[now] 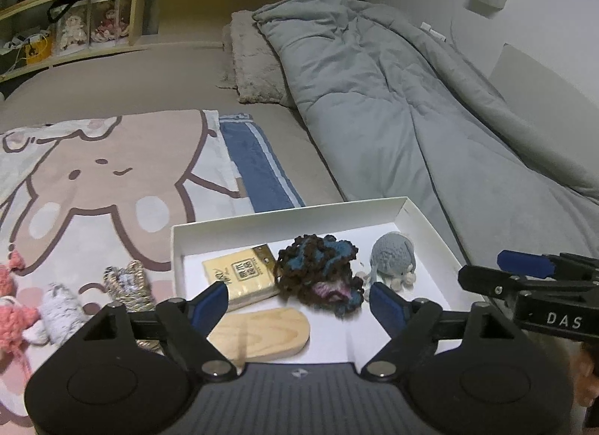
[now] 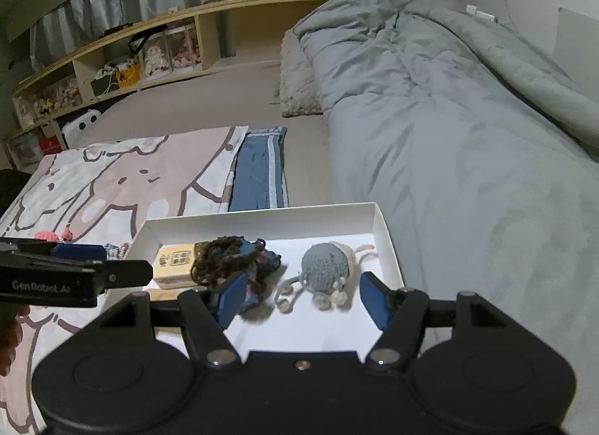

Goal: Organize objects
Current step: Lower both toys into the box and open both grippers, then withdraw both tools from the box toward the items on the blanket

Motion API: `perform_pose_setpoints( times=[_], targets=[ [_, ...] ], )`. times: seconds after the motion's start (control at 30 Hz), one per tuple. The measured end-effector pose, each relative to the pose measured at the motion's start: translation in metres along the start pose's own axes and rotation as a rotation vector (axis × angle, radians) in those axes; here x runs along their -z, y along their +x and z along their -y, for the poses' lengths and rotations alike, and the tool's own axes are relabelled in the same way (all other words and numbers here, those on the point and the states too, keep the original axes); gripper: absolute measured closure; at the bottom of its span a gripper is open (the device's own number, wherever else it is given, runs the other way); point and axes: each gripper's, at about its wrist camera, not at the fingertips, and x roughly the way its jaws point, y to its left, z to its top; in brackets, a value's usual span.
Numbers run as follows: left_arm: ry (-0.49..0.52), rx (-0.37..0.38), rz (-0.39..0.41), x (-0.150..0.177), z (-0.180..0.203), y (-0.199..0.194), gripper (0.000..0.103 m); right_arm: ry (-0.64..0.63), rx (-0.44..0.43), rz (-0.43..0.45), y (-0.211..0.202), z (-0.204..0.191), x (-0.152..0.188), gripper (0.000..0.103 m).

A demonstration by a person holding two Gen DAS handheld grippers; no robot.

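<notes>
Hovering over white box [image 1: 423,219], left gripper [image 1: 299,304] gaping empty, right gripper [image 2: 299,298] likewise spread wide, grey knitted mouse [image 2: 325,266] lying beside dark yarn bundle [image 1: 318,274], gold packet [image 1: 239,277], wooden piece [image 1: 262,334] inside.

White box [image 1: 430,225]: 1
Things inside it: 4 — gold pack [image 1: 241,277], wooden piece [image 1: 262,334], dark yarn bundle [image 1: 322,274], grey knitted mouse [image 1: 393,259]
Crochet toys on the cartoon blanket [image 1: 93,180]: looks like 3-4 (pink [image 1: 15,315], grey-white [image 1: 61,311], striped [image 1: 129,285]), kinda hard to split
Grippers: 2
</notes>
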Motion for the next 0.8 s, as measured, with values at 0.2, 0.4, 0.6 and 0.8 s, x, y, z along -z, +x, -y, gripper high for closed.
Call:
perform_pose_setpoints(
  times=[0.2, 0.4, 0.6, 0.8],
  targets=[
    [0.001, 0.002, 0.006, 0.011, -0.003, -0.022, 0.01, 0.032, 0.028, 0.021, -0.023, -0.007, 0.008, 0.029],
    [0.007, -0.003, 0.02, 0.021, -0.007, -0.041, 0.001, 0.04, 0.05, 0.057, -0.043, -0.013, 0.021, 0.019],
    [0.019, 0.0, 0.04, 0.033, -0.011, -0.059, 0.0, 0.052, 0.064, 0.096, -0.058, -0.017, 0.032, 0.003],
    [0.024, 0.006, 0.06, 0.041, -0.014, -0.071, 0.0, 0.052, 0.068, 0.126, -0.07, -0.024, 0.04, 0.0]
  ],
)
